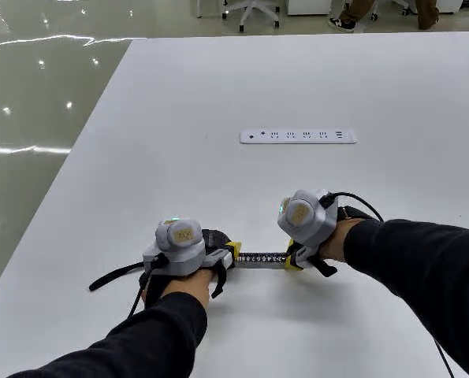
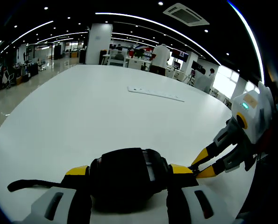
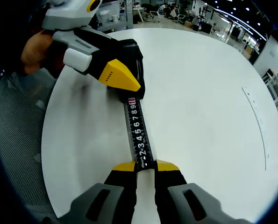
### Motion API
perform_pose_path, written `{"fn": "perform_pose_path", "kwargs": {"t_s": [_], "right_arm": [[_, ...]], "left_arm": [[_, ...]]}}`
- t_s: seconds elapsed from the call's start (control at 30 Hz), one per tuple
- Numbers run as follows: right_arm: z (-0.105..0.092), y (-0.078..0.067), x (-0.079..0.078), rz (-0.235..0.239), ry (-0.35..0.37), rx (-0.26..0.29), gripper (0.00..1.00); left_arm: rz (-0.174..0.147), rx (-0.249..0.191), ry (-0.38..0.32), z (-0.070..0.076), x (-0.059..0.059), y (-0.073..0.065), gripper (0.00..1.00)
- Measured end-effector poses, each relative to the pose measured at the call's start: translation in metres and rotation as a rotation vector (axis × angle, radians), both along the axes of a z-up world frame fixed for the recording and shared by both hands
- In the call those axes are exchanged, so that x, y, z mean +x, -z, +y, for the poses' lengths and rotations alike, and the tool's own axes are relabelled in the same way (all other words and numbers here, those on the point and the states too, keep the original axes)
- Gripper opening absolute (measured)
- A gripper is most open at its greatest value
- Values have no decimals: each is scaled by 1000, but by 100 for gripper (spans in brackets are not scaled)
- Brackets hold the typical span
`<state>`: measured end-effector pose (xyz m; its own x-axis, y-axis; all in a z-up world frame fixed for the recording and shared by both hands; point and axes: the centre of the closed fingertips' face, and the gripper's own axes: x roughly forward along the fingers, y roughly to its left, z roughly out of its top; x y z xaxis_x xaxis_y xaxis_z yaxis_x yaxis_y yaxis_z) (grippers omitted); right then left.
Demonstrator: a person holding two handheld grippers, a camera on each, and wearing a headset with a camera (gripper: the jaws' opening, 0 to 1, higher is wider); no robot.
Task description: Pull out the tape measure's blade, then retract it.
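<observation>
A black tape measure (image 2: 127, 175) sits between the yellow-tipped jaws of my left gripper (image 2: 129, 170), which is shut on its case; its case (image 1: 217, 240) lies low on the white table. A short length of numbered blade (image 3: 138, 130) runs from the case (image 3: 131, 58) to my right gripper (image 3: 144, 164), which is shut on the blade's end. The blade (image 1: 260, 257) spans the gap between my left gripper (image 1: 218, 256) and my right gripper (image 1: 291, 260). The right gripper (image 2: 199, 165) also shows at the right of the left gripper view. A black wrist strap (image 1: 114, 276) trails left from the case.
A white power strip (image 1: 298, 136) lies flat on the table (image 1: 218, 118) farther back, well beyond both grippers. The table's left edge drops to a glossy floor. Chairs and a person's feet are at the far end.
</observation>
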<state>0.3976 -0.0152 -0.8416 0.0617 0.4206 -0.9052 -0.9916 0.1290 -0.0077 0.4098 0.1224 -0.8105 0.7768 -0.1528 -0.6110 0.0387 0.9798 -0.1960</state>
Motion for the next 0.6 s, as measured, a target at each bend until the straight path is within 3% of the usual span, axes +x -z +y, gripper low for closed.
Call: {"fn": "perform_pose_path", "kwargs": {"t_s": [0.6], "right_arm": [[24, 5, 4, -7, -38, 15, 9]], "left_arm": [[3, -9, 0, 0, 2, 1, 62]]}}
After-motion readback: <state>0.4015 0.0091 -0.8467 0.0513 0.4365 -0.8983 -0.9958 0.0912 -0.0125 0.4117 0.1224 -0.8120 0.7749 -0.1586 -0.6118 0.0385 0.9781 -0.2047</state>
